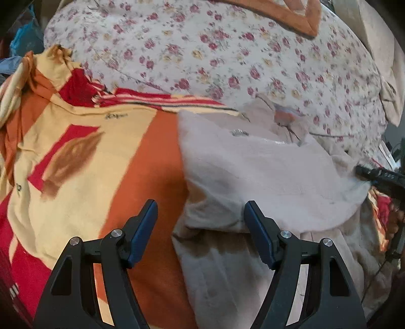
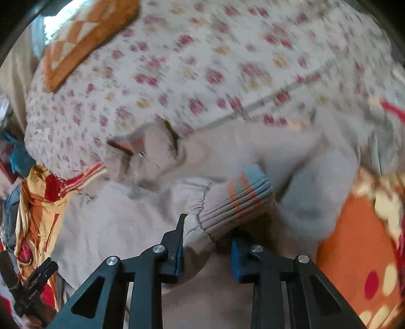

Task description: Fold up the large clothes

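A pale beige fleece jacket [image 1: 263,174] lies partly folded on an orange, cream and red blanket [image 1: 141,162]. My left gripper [image 1: 201,215] is open and empty, hovering just above the jacket's near left edge. In the right wrist view the jacket [image 2: 121,222] fills the middle. My right gripper [image 2: 207,235] has its jaws part closed around the sleeve end with its ribbed grey and orange cuff [image 2: 238,202]. The right gripper also shows in the left wrist view [image 1: 379,177] at the jacket's right edge.
A floral quilt [image 1: 227,55] covers the bed behind the jacket, with an orange patterned pillow [image 1: 283,15] on it at the far end. A crumpled yellow and red cloth [image 2: 38,202] and blue items [image 1: 25,38] lie at the left side.
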Demonstrator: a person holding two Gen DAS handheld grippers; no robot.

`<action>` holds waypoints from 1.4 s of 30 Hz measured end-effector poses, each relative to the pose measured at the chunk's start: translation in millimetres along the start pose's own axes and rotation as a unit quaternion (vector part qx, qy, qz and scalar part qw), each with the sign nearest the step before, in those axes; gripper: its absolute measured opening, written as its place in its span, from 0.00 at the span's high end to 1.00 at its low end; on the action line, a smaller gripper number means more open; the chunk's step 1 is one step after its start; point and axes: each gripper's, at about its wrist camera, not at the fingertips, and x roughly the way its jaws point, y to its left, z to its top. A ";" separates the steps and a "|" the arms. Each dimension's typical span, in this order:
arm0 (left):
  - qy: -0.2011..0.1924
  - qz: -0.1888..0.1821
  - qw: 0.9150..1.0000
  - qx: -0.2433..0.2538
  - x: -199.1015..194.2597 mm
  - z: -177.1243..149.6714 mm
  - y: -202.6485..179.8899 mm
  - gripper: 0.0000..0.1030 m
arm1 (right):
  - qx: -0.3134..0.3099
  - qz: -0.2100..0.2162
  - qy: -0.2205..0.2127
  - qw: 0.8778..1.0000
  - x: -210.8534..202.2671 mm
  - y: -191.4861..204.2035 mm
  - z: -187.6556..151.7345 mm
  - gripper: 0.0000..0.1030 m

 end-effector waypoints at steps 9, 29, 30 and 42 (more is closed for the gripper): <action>0.018 0.073 0.997 -0.021 13.6 2.9 14.9 0.31 | 0.050 -0.038 0.075 0.995 28.5 -44.3 -18.2 0.68; 0.009 0.074 0.997 -0.022 9.8 13.1 18.0 0.31 | 0.072 0.011 0.071 0.995 0.1 -24.5 -32.8 0.38; 0.003 0.082 0.996 -0.040 7.6 14.4 27.2 0.31 | 0.083 0.011 0.073 0.994 4.3 -27.8 -30.8 0.38; 0.024 0.069 0.995 -0.071 -7.3 8.3 43.8 0.31 | 0.035 -0.082 0.037 0.995 -9.5 -13.3 -32.2 0.42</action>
